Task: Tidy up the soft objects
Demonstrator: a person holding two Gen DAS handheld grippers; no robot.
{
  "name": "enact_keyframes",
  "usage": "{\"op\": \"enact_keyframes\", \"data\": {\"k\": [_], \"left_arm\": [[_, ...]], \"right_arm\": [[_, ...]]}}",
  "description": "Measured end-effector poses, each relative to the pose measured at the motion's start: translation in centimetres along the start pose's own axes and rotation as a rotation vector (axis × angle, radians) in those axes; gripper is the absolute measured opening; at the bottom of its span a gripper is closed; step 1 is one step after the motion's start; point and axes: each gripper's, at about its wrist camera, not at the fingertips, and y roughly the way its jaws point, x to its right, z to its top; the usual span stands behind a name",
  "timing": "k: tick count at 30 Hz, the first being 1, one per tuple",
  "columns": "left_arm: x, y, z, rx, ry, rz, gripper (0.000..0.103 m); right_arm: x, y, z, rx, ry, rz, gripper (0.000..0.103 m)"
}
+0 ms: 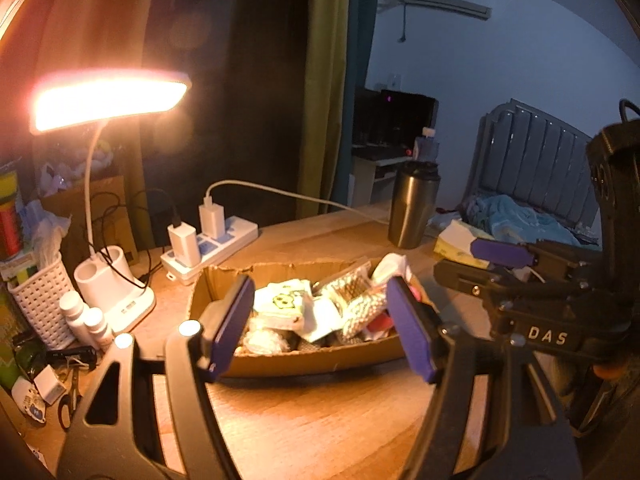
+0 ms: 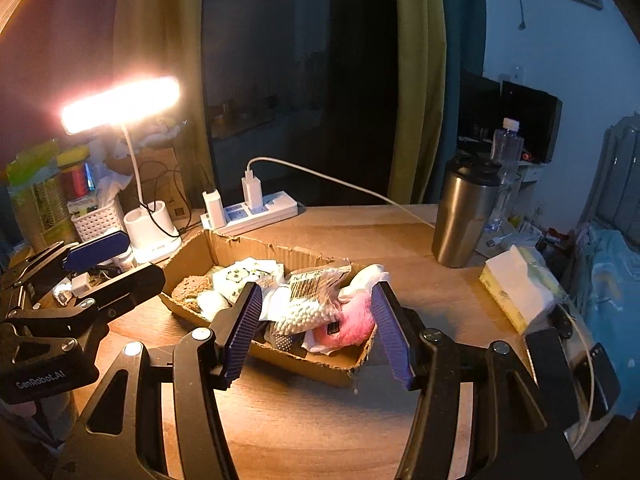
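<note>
Left wrist view: left gripper point(image 1: 320, 324) with fingers apart and empty, cardboard box point(image 1: 280, 360) of soft objects point(image 1: 320, 312) dead ahead beyond the tips, long axis lying crosswise, right gripper point(image 1: 500, 256) off to the right. Right wrist view: right gripper point(image 2: 316, 328) likewise spread and empty, box point(image 2: 192, 248) ahead, pink fluffy piece point(image 2: 352, 328) nearest between the tips; steel tumbler point(image 2: 460, 220) and tissue box point(image 2: 516, 292) rightward on the surface point(image 2: 300, 420), apparently clear.

Left gripper point(image 1: 320, 328) jaws apart, empty, above cardboard box point(image 1: 312, 362) of soft packets point(image 1: 286, 306); right gripper point(image 1: 500, 256) beside; lamp point(image 1: 108, 100) lit.
</note>
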Motion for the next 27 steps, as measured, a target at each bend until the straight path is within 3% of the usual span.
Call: {"op": "enact_keyframes", "data": {"k": [27], "left_arm": [[4.1,-10.1,0.5,0.163,0.048,-0.015,0.072]], "right_arm": [[-1.1,-11.2,-0.9,0.174,-0.029,-0.038,0.062]]}}
